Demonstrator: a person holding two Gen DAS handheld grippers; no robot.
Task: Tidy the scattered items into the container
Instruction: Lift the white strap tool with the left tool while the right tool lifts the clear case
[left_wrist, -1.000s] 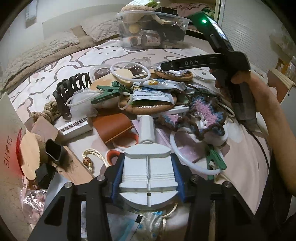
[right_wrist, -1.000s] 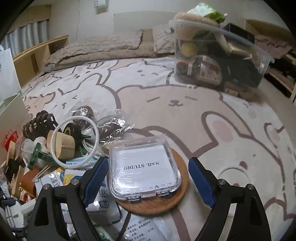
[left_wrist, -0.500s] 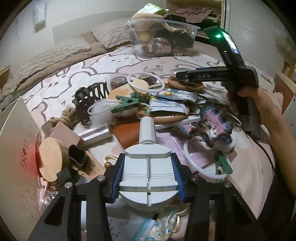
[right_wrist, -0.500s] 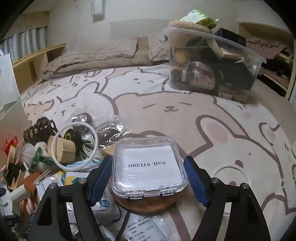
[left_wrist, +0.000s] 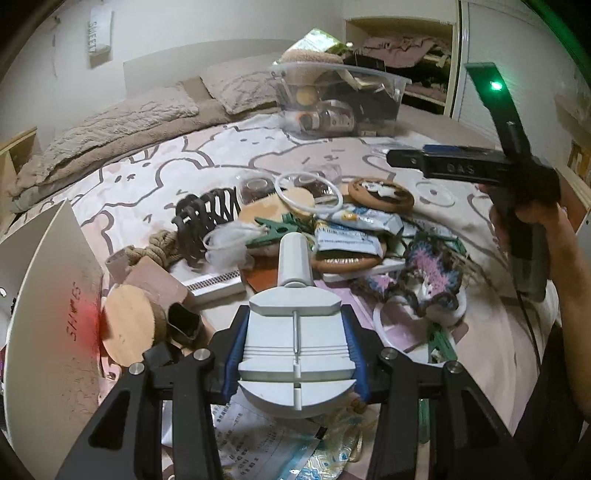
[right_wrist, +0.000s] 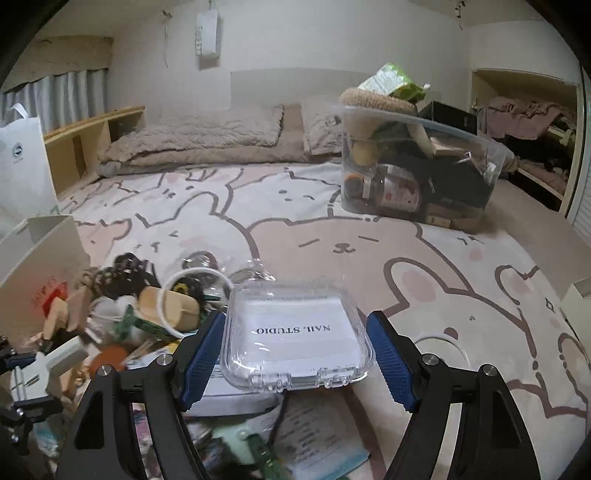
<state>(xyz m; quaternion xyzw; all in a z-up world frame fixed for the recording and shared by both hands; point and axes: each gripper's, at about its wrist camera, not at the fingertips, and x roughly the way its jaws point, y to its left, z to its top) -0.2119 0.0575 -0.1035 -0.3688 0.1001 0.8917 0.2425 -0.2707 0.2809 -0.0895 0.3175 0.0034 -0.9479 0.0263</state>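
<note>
Right wrist view shows the right tool (right_wrist: 295, 356) closed on a clear square plastic case with a "NAIL STUDIO" paper inside (right_wrist: 295, 338), blue pads pressed to its left and right edges, hinge clasps facing the camera. It appears lifted clear of the papers in the lower part of the frame. The clear plastic storage container (right_wrist: 417, 170), already heaped with things, sits on the bear-print bed cover (right_wrist: 461, 280) in the upper right of the frame, well apart from the case. The coming move turns on this: the container lies ahead of the right tool and off to the right, with bare cover between them, and its contents rise above its rim, so the case likely has to go in from above.

In the left wrist view the left tool (left_wrist: 295, 354) grips a pale grey plastic block with a round base and a tapered neck (left_wrist: 295, 332), its long axis pointing straight away from the camera, toward the pile in the middle of the frame. Here the container (left_wrist: 340, 99) stands in the upper centre, beyond the pile. The right tool (left_wrist: 476, 168) shows at the right edge of the frame, nearer to the container than the left one, so I judge the right hand should deliver first
</note>
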